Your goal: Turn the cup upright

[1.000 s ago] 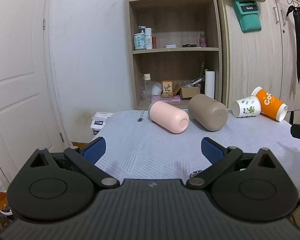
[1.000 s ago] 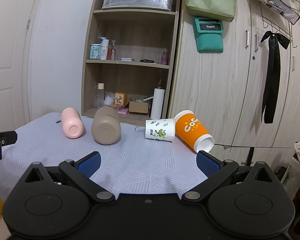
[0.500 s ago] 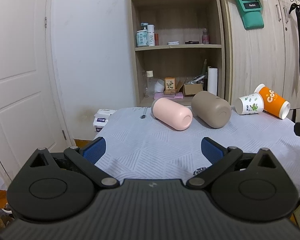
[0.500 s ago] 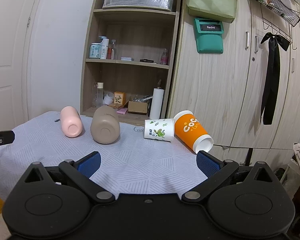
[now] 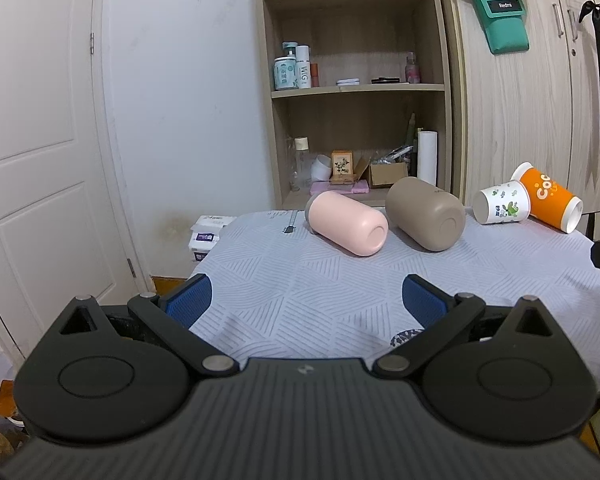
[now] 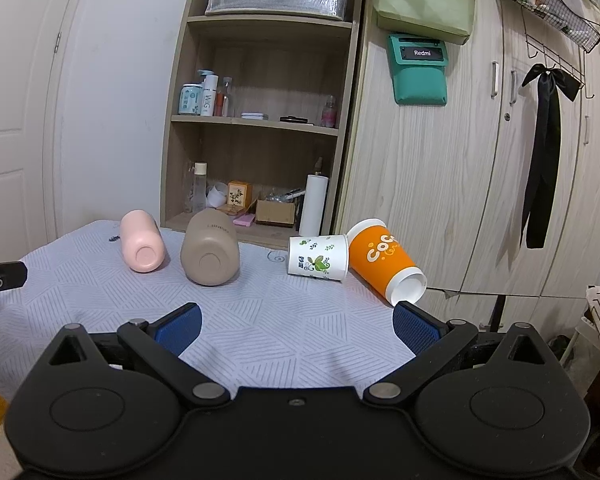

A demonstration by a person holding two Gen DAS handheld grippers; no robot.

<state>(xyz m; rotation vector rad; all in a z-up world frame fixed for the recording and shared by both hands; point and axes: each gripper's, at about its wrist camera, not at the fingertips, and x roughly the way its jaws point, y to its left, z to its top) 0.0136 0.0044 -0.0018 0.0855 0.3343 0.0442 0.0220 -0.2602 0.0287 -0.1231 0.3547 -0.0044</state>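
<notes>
Several cups lie on their sides in a row on a table with a grey patterned cloth point(image 5: 300, 280): a pink cup point(image 5: 346, 224) point(image 6: 142, 246), a tan cup point(image 5: 426, 212) point(image 6: 210, 252), a white paper cup with green leaves point(image 5: 500, 204) point(image 6: 318, 257) and an orange paper cup point(image 5: 548, 196) point(image 6: 384, 266). My left gripper point(image 5: 304, 300) is open and empty, low at the near left of the table, well short of the pink cup. My right gripper point(image 6: 296, 326) is open and empty, near the table's front edge, short of the paper cups.
A wooden shelf unit point(image 6: 260, 120) with bottles and boxes stands behind the table. A wooden wardrobe point(image 6: 460, 180) is to its right, a white door point(image 5: 40, 160) to the left. The table's right edge falls off just past the orange cup.
Both grippers have drifted slightly, and the left view has tilted up a little. The cups have not moved and both grippers stay open.
</notes>
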